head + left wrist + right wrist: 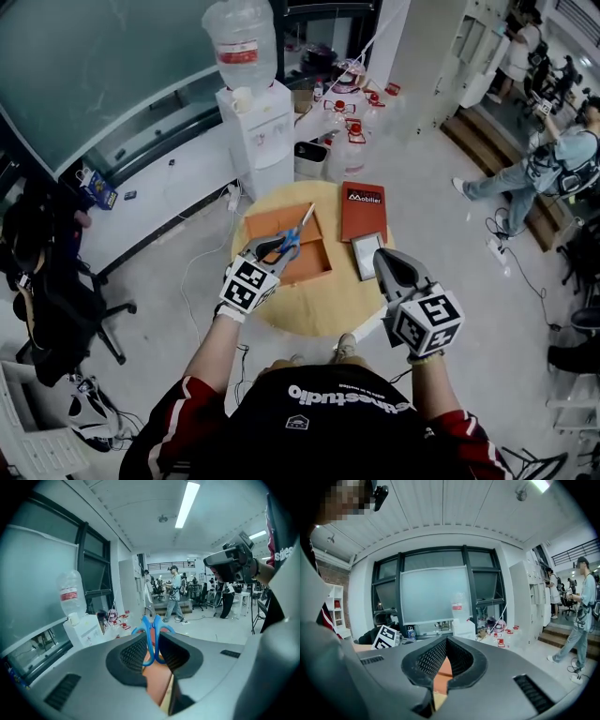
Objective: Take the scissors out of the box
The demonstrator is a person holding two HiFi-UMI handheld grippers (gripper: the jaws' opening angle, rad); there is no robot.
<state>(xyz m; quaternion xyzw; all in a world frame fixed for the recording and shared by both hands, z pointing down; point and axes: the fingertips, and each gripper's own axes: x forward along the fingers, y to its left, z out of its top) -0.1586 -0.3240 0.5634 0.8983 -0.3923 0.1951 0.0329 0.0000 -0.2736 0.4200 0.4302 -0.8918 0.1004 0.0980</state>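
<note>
In the head view, the left gripper [269, 251] holds the scissors [298, 230] by their blue handles. The long axis of the scissors runs from the jaws away from the person, a little to the right, and the blade tips lie over the far side of the open orange box [317, 262] on the round table [319, 314]. So the scissors lie straight ahead of the left fingers, in line with them. From above I cannot tell whether they are already higher than the box walls. The right gripper [383, 256] hangs to the right of the box, well apart from the scissors, so the left hand is clearly the nearer one. In the left gripper view, the jaws of the left gripper [152, 641] press from both sides on the two blue loops of the scissors [152, 630]. Orange shows below them and the room shows behind, so I judge the scissors are above the box. The blades cannot be made out here. In the right gripper view, the right gripper [446, 641] has its jaws closed, tips together, with nothing between them.
</note>
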